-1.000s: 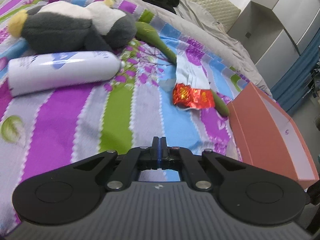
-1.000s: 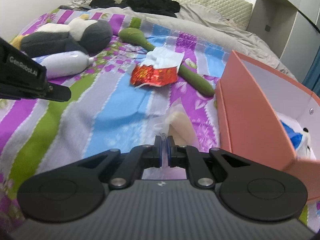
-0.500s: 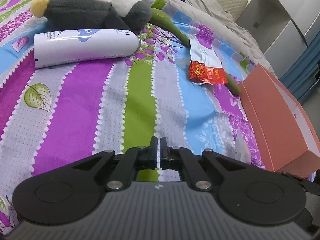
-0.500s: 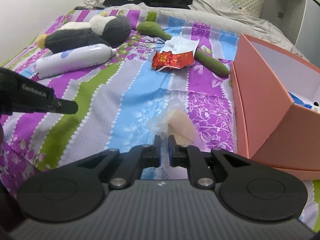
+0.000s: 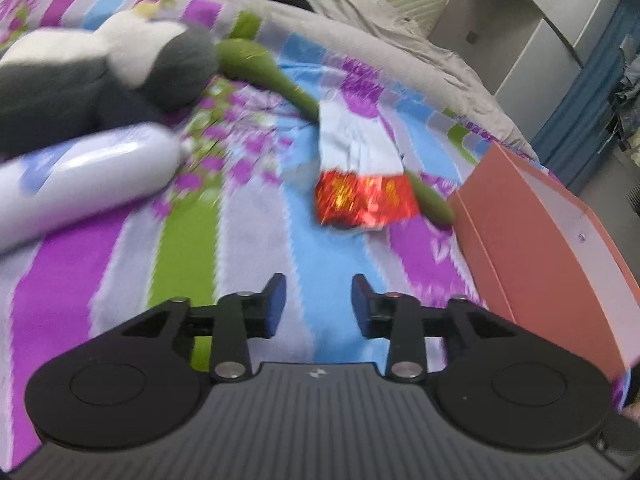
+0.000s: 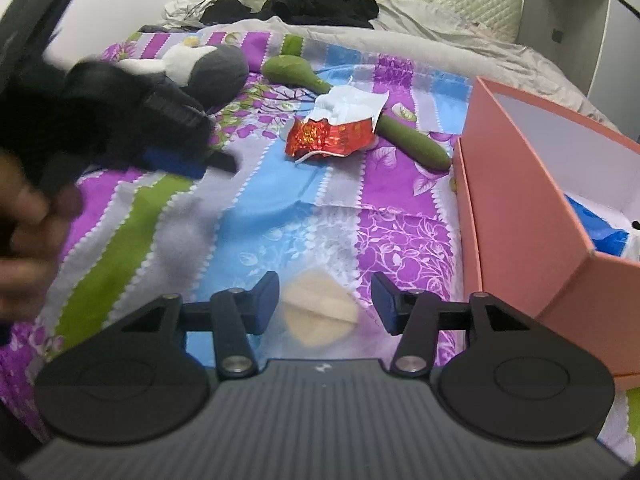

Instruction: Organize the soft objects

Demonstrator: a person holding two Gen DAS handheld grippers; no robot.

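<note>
A grey and white plush penguin (image 5: 100,68) lies on the striped bedspread at the far left; it also shows in the right wrist view (image 6: 208,68). A long green plush (image 5: 264,64) lies beyond a red foil packet (image 5: 364,200). My left gripper (image 5: 319,304) is open and empty above the bedspread. My right gripper (image 6: 325,304) is open, with a beige soft pad (image 6: 320,312) lying between its fingers on the bed. The pink box (image 6: 532,208) on the right holds a blue and white plush (image 6: 600,228).
A white bottle (image 5: 80,176) lies next to the penguin. The pink box (image 5: 540,240) stands at the bed's right edge. Black clothes (image 6: 320,0) and a grey blanket lie near the headboard. The left gripper and hand (image 6: 120,132) cross the right wrist view at left.
Both grippers have opened. The left gripper has moved forward toward the red packet and penguin. The right gripper has come down over the beige pad.
</note>
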